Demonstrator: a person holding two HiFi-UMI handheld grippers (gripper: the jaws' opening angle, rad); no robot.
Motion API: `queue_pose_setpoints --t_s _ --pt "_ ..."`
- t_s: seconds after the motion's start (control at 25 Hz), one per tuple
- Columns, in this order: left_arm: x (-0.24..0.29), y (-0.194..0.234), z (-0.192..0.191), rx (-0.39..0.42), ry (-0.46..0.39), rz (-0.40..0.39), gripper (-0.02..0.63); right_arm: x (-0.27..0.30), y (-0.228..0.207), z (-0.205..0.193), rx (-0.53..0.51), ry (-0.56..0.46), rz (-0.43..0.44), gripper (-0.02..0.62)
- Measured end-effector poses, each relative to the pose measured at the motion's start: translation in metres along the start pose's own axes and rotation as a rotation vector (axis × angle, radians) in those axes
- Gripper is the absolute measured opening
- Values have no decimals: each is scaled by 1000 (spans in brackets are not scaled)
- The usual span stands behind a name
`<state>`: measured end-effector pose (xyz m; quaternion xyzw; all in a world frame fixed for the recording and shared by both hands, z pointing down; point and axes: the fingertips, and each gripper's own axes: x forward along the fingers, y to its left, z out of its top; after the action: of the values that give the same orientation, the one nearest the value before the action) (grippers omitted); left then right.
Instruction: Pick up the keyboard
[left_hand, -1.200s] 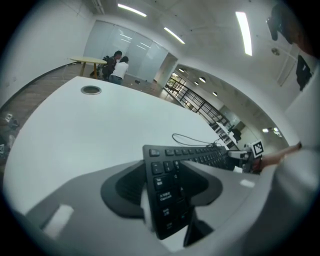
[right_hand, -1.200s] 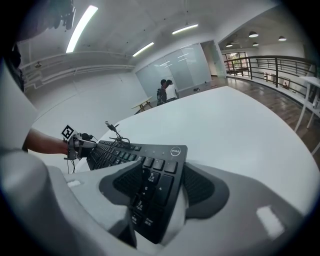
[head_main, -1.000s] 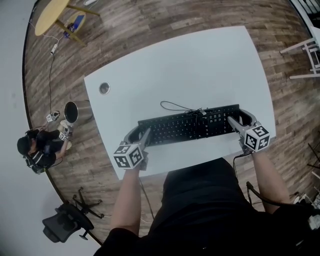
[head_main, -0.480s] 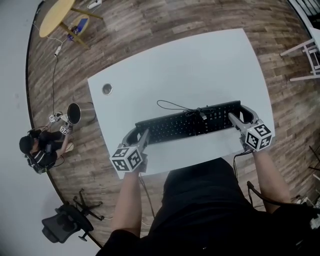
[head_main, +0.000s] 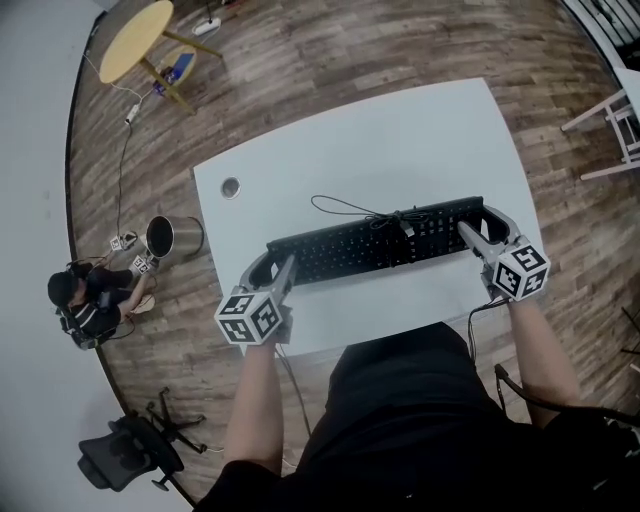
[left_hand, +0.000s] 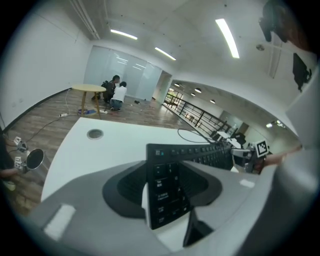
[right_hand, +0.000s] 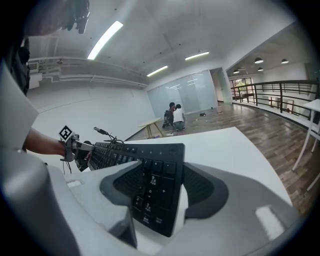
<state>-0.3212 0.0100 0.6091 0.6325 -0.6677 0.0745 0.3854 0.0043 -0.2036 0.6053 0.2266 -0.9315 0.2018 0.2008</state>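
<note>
**Head view.** A long black keyboard (head_main: 375, 245) stretches crosswise over the near half of a white table (head_main: 400, 130). Its thin cable (head_main: 350, 211) is looped and bunched at the far edge. The table has a round cable hole (head_main: 231, 187) and stands on a wood-plank floor (head_main: 300, 60). A round yellow table (head_main: 135, 38), a metal bin (head_main: 172, 237) and a black office chair (head_main: 125, 458) stand well apart from it. My bare forearms reach forward, one to each end of the keyboard. My left gripper (head_main: 277, 265) clasps the left end and my right gripper (head_main: 482, 225) the right end, each with its marker cube nearest me.

**Left gripper view.** The keyboard's end fills the gap between my jaws. The dark pads press its front and back edges, so the jaws stand partly apart, as wide as the keyboard is deep. The rest of the keyboard runs off over the white tabletop toward the other gripper. Two people crouch by the yellow table, before a glass wall.

**Right gripper view.** The number-pad end sits clamped between both pads in the same way, tilted. Strip lights (right_hand: 102, 40) line the ceiling, and a railing (right_hand: 280, 95) runs at the right.
</note>
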Motion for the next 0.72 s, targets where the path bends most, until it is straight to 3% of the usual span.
queue_pose_setpoints --t_s 0.72 --pt "-34 -9 77 84 -136 11 207 -1 16 82 -65 -149 40 245"
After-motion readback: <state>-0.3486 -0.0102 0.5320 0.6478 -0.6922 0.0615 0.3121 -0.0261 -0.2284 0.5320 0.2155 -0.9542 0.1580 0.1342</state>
